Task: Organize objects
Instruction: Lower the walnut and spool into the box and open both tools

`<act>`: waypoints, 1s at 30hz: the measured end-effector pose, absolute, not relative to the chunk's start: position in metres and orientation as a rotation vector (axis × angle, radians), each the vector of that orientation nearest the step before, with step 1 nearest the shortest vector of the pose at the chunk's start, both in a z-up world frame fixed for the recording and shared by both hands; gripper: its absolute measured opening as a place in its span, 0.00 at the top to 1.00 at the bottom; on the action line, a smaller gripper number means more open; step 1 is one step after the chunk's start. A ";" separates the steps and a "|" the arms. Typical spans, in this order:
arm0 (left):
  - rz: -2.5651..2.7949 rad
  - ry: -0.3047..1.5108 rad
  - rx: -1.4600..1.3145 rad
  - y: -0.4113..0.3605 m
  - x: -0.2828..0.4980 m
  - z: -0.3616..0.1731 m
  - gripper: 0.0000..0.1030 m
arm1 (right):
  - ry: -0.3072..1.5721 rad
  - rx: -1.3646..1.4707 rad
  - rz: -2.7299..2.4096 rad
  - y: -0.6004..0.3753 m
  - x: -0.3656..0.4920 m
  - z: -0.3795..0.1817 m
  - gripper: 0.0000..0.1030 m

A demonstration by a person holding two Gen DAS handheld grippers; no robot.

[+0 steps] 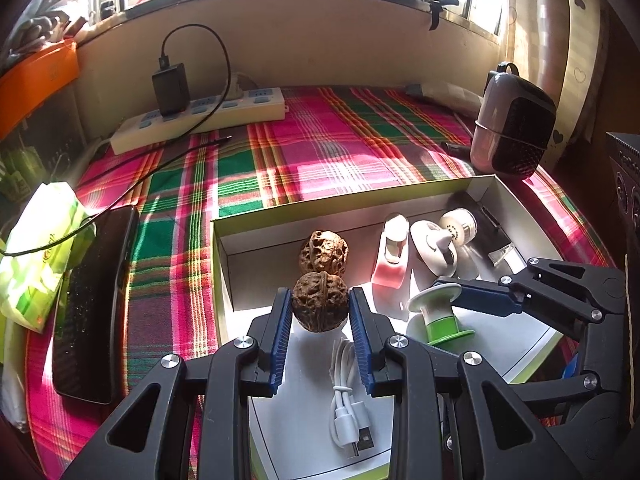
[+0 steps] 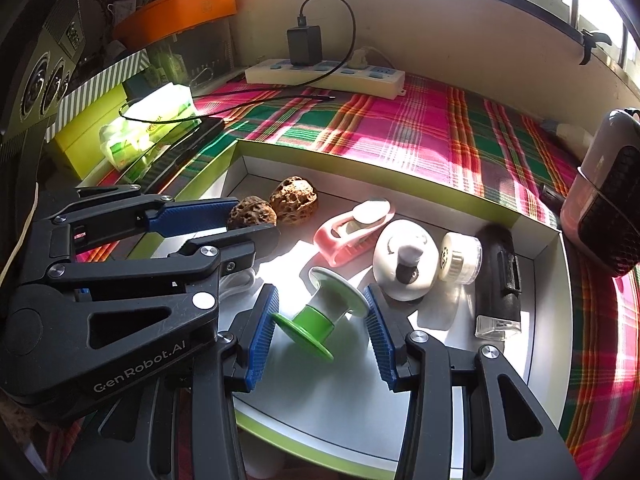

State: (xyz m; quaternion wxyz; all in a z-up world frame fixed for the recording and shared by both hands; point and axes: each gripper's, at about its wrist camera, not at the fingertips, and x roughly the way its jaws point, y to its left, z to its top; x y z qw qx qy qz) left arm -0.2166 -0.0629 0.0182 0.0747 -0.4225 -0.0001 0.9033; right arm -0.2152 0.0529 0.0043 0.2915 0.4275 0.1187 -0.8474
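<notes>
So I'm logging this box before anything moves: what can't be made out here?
- White cable: left view, lower end cut off; right view, mostly behind the left gripper.
- Black case: left view, partly behind the round white container.
- Box: near rim behind fingers, both views.

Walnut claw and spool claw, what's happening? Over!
Left claw shut on near walnut. Right claw shut on green spool, tilted. Both over white box. Second walnut just behind first.

We cannot tell whether the left gripper (image 1: 320, 312) presses the near walnut (image 1: 319, 302); the white cable (image 1: 346, 412) runs partly behind its fingers; the box (image 2: 400, 168) is cut off by the right view's lower edge; the black item (image 2: 498, 280) stays unidentifiable.
</notes>
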 end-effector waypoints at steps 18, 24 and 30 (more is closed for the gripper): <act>2.708 0.000 -1.272 -0.063 -0.217 0.018 0.73 | 0.316 1.139 -2.261 0.052 -0.213 0.004 0.56; 2.710 -0.004 -1.272 -0.063 -0.217 0.018 0.73 | 0.313 1.142 -2.266 0.052 -0.213 0.004 0.56; 2.717 -0.022 -1.269 -0.065 -0.215 0.019 0.73 | 0.303 1.149 -2.273 0.054 -0.214 0.004 0.52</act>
